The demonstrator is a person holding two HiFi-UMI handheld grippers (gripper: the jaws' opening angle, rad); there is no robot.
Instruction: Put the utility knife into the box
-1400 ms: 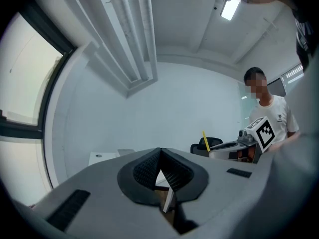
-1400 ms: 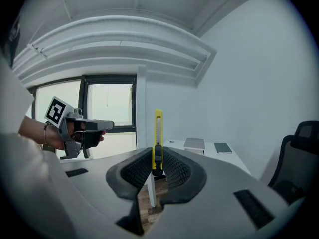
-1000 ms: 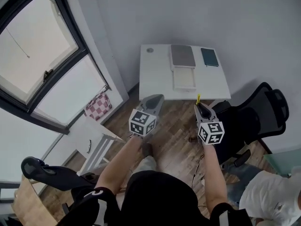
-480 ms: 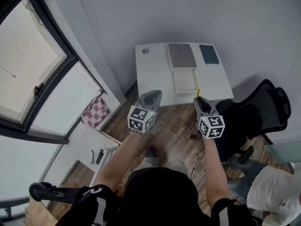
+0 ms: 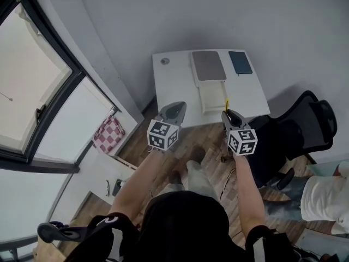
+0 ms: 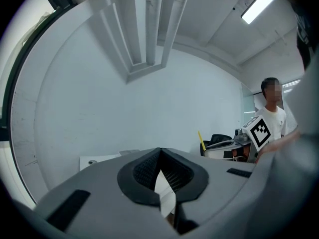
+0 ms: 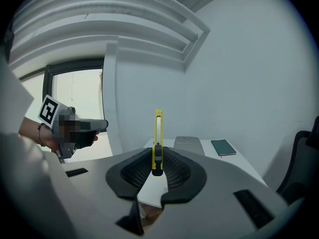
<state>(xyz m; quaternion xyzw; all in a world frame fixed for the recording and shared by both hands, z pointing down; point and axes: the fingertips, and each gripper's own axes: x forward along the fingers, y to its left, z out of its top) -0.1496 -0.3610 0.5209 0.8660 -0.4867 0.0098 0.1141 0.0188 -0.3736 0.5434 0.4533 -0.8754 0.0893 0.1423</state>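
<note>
My right gripper [image 5: 226, 113] is shut on a yellow utility knife [image 5: 227, 103], which sticks up from the jaws just short of the white table's [image 5: 174, 86] near edge. In the right gripper view the knife [image 7: 158, 133] stands upright between the pads [image 7: 172, 171]. On the table lie an open cream box [image 5: 213, 96] and, behind it, its grey lid [image 5: 208, 65]. My left gripper [image 5: 175, 106] hovers to the left of the knife, shut with nothing in it, its tips meeting in the left gripper view [image 6: 160, 153].
A dark green notebook [image 5: 240, 62] and a small round object [image 5: 164, 61] lie on the table. A black office chair [image 5: 297, 132] stands right of the table, with a person in a white shirt [image 5: 327, 192] beyond it. A checkered cloth [image 5: 109, 132] lies by the window at left.
Both grippers have come closer to the table's near edge, with the knife still held upright. The view has shifted as the person steps forward.
</note>
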